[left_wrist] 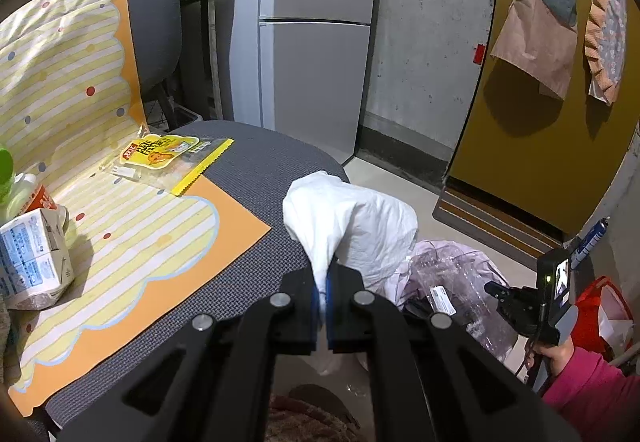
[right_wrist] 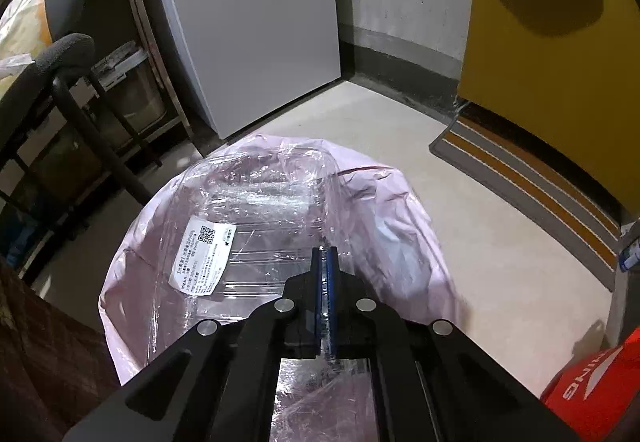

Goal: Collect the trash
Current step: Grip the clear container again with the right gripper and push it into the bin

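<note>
Beside the chair (left_wrist: 248,162), my left gripper (left_wrist: 323,282) pinches the white tissue (left_wrist: 352,218), my right gripper (right_wrist: 325,274) is clamped on the clear plastic tray (right_wrist: 248,226) in the pink bag (right_wrist: 392,202); the yellow wrapper (left_wrist: 168,158) and carton (left_wrist: 36,262) remain far left.

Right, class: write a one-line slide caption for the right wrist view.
Right hand-held gripper shut on a clear plastic container over the pink trash bag.

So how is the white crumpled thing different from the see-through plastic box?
The white crumpled tissue is soft and opaque, pinched in the left claw. The clear plastic box is stiff and labelled, lying in the pink bag, its edge in the right claw. Both are trash.
</note>
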A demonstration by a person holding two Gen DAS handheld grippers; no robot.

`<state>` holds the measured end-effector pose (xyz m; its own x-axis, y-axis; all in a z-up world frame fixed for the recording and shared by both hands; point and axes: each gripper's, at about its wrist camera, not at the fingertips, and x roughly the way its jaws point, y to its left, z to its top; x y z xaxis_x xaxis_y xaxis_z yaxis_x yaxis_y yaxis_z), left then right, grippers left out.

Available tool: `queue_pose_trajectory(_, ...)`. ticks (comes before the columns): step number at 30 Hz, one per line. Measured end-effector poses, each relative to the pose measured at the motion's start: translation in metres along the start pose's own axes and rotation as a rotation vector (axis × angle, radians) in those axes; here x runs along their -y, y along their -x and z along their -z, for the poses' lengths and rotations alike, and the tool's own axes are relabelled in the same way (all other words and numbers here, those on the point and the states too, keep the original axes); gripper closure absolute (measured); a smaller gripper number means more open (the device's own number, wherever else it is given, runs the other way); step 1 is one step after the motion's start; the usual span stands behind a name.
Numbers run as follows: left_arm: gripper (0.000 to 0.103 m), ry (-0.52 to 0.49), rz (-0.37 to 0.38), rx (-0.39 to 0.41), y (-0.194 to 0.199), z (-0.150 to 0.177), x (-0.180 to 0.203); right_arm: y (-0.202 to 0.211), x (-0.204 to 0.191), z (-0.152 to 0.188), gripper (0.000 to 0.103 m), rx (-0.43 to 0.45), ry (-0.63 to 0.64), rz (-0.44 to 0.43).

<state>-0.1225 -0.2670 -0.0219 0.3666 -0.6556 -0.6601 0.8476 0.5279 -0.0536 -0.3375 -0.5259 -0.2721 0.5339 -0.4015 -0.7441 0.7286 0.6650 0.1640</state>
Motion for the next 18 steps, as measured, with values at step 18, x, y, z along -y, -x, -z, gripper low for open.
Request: queue_pose_trajectory(18,0.102,0.006,0.011,-0.011,0.002,0.003,-0.007,0.002,0.016,0.006,0.096,-0.119,-0.107,-0.067)
